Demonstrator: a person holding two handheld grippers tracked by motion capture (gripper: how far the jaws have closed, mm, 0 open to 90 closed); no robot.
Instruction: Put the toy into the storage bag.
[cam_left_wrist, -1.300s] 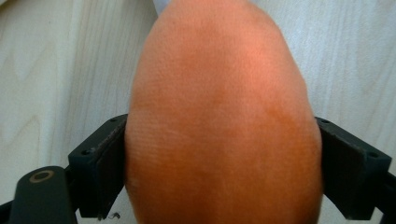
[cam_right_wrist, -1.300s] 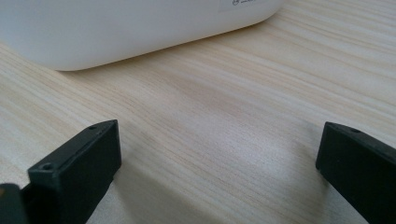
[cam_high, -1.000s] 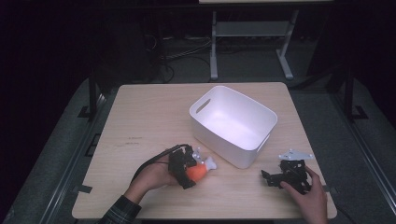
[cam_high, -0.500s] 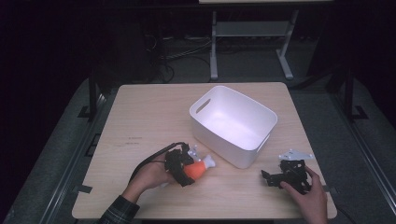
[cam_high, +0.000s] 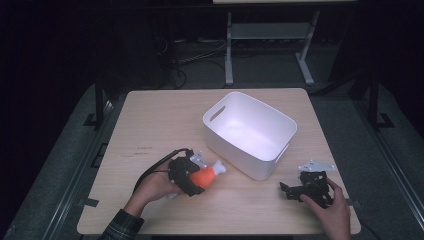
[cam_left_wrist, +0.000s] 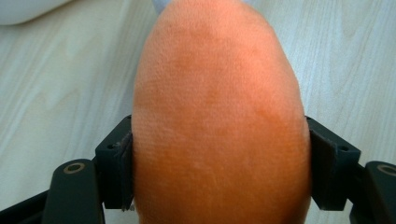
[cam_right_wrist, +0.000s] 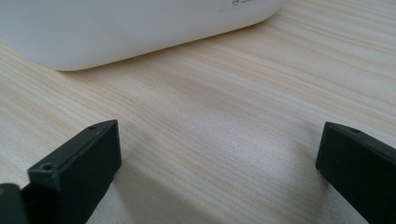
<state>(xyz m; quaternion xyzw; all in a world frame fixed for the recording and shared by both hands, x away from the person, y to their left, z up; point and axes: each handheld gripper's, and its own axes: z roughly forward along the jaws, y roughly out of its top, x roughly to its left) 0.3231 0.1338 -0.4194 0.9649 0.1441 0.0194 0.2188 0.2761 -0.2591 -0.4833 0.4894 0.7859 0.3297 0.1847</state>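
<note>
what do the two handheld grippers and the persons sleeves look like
Both are black two-jaw grippers. The left gripper trails a black cable and carries a grey three-cornered plate; its blocky jaws have dark pads. The right gripper has the same grey plate and square black jaw tips. A dark plaid sleeve covers the left forearm.

Table (cam_high: 150, 120): rectangular, light wood-grain top, rounded corners, standing on dark grey floor.

On it:
- White plastic bin (cam_high: 250, 134), open-topped, oval grip cut-outs in the end walls, set at an angle right of centre; the interior looks bare as far as it is seen.
- Right gripper (cam_high: 292, 190), black, resting on the top near the front right corner, jaws wide apart over bare wood, close beside the bin's near corner.
- Small dark marks (cam_high: 145, 150) on the left half of the surface.
</note>
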